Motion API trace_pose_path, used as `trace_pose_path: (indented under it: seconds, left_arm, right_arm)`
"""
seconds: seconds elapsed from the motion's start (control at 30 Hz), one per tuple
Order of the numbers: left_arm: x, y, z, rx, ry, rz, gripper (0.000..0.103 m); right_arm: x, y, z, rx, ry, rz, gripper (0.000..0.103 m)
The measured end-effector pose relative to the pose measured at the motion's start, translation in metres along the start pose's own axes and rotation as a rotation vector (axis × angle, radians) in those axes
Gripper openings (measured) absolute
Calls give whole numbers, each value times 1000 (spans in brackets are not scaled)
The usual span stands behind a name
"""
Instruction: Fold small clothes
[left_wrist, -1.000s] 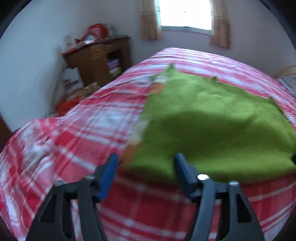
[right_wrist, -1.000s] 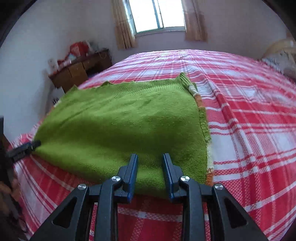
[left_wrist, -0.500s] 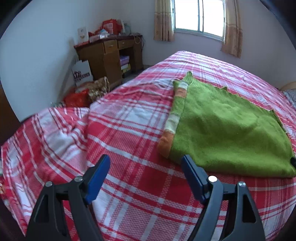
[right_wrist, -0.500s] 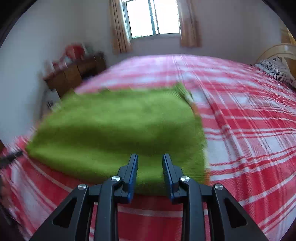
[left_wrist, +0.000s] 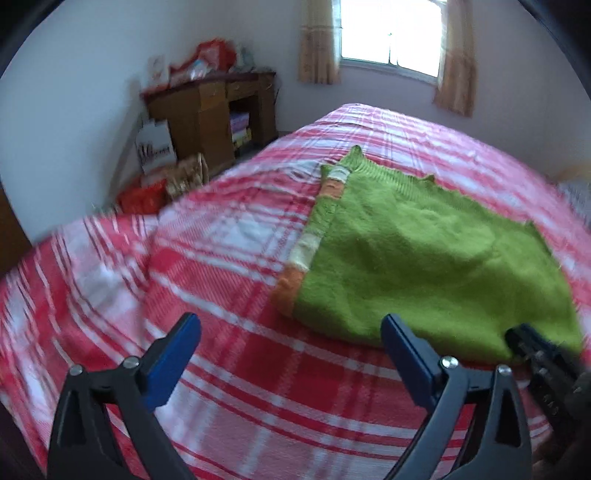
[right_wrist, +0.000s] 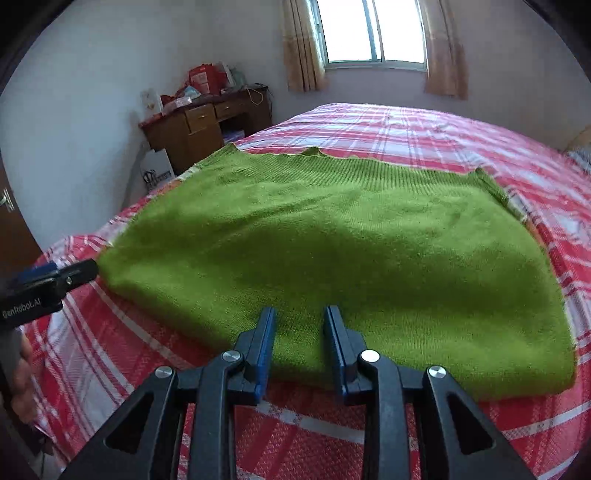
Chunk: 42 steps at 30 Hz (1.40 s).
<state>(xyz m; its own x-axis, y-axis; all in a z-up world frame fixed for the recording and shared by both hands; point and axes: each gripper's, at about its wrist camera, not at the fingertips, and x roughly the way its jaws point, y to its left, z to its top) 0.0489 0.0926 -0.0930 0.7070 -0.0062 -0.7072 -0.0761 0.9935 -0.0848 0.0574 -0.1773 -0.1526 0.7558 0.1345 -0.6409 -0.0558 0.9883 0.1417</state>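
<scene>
A green knit sweater (right_wrist: 332, 258) lies folded flat on the red plaid bed (right_wrist: 424, 125). It also shows in the left wrist view (left_wrist: 424, 266), with an orange and white striped sleeve edge (left_wrist: 306, 251) along its left side. My left gripper (left_wrist: 291, 343) is wide open and empty, above the bedspread to the left of the sweater's near corner. My right gripper (right_wrist: 300, 328) is open with a narrow gap, at the sweater's near edge, holding nothing. The left gripper (right_wrist: 70, 275) appears in the right wrist view by the sweater's left corner.
A wooden desk (left_wrist: 214, 114) with clutter on top stands against the far left wall, with bags (left_wrist: 155, 151) on the floor beside it. A window with curtains (right_wrist: 373, 33) is at the back. A pillow (left_wrist: 576, 195) lies at the far right.
My left gripper has opened wider and shifted left, off the sweater's corner. My right gripper has stayed at the sweater's near edge with the same narrow gap.
</scene>
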Motion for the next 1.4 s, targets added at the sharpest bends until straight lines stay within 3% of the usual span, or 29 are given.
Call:
trace_pose_path:
  seconds: [0.13, 0.17, 0.23, 0.3, 0.37, 0.5, 0.63, 0.73, 1.07, 1.17, 1.3, 1.33, 1.4]
  left_arm:
    - [11, 0, -22, -205, 93, -218, 100]
    - [17, -3, -25, -226, 105, -239, 100]
    - [19, -11, -23, -208, 55, -218, 101]
    - [26, -18, -12, -203, 43, -256, 101]
    - [37, -19, 3, -261, 32, -331, 101]
    - [60, -13, 32, -361, 7, -400, 103]
    - [62, -4, 37, -486, -10, -458, 99]
    - [46, -5, 31, -448, -66, -444, 91]
    - [35, 34, 0, -440, -88, -329, 86]
    - [37, 44, 14, -406, -106, -373, 88]
    - [73, 33, 29, -391, 20, -472, 97]
    - [73, 27, 31, -380, -3, -460, 102]
    - [78, 11, 42, -335, -15, -476, 102]
  right_arm:
    - [1, -5, -2, 32, -13, 39, 29]
    - [1, -5, -3, 35, -15, 42, 29]
    - [2, -5, -3, 35, -18, 44, 29]
    - [2, -4, -5, 36, -21, 48, 29]
    - [0, -3, -5, 39, -25, 52, 29]
    - [-3, -4, -4, 38, -28, 54, 29]
    - [-4, -4, -5, 36, -31, 52, 29]
    - [-5, -4, -6, 36, -32, 53, 29]
    - [-5, -4, -7, 42, -32, 61, 30]
    - [-5, -4, -7, 41, -32, 59, 30]
    - [-5, -6, -7, 41, -32, 60, 30]
    - [-5, -5, -7, 41, -32, 60, 30]
    - [-5, -5, -7, 40, -32, 60, 30]
